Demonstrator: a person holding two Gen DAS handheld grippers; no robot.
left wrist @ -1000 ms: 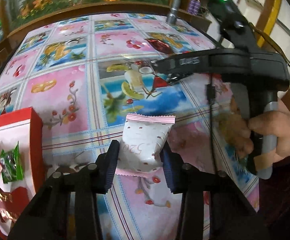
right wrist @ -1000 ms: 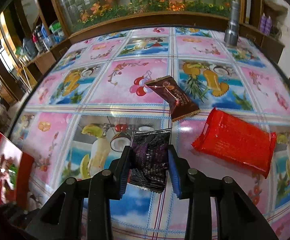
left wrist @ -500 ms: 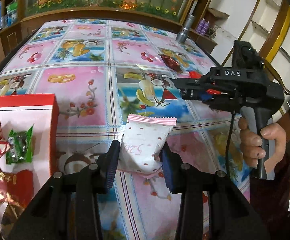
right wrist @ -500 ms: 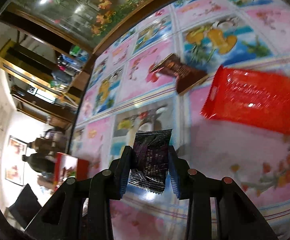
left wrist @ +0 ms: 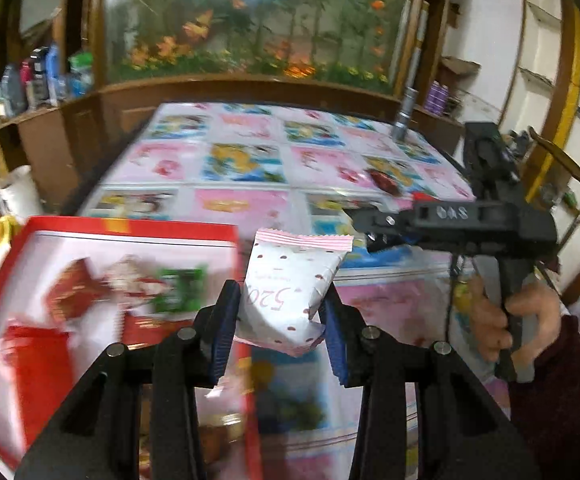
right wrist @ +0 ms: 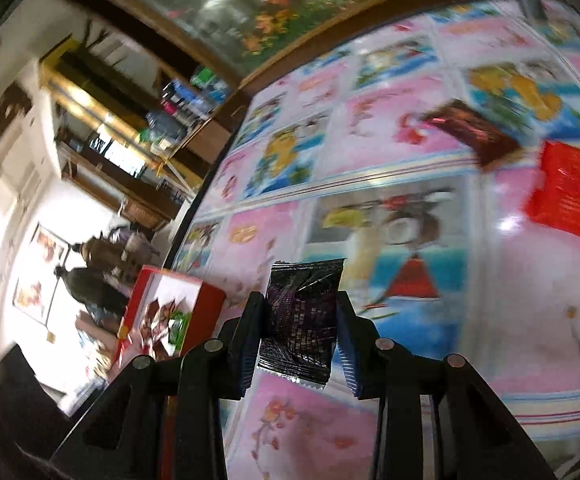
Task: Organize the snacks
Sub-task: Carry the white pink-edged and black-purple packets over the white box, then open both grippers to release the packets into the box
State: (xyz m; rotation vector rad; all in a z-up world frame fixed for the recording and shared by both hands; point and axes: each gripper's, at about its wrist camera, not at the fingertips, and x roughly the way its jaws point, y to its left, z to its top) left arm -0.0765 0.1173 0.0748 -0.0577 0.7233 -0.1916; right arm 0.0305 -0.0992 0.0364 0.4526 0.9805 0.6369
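Observation:
My left gripper (left wrist: 280, 316) is shut on a white snack packet with pink dots (left wrist: 290, 292) and holds it in the air by the right wall of the red box (left wrist: 130, 226). The box holds several snacks, among them a green one (left wrist: 178, 288). My right gripper (right wrist: 300, 334) is shut on a dark purple snack packet (right wrist: 300, 316), lifted above the table. It also shows in the left wrist view (left wrist: 450, 220), to the right. The red box shows at the lower left of the right wrist view (right wrist: 170, 308).
A brown snack packet (right wrist: 474, 134) and a red packet (right wrist: 574, 200) lie on the fruit-patterned tablecloth (right wrist: 410, 160). A metal flashlight (left wrist: 404, 116) stands at the table's far edge. A wooden cabinet with an aquarium (left wrist: 250, 20) lies behind.
Both grippers have lifted with their packets and swung left toward the red box. The box now fills more of the left wrist view.

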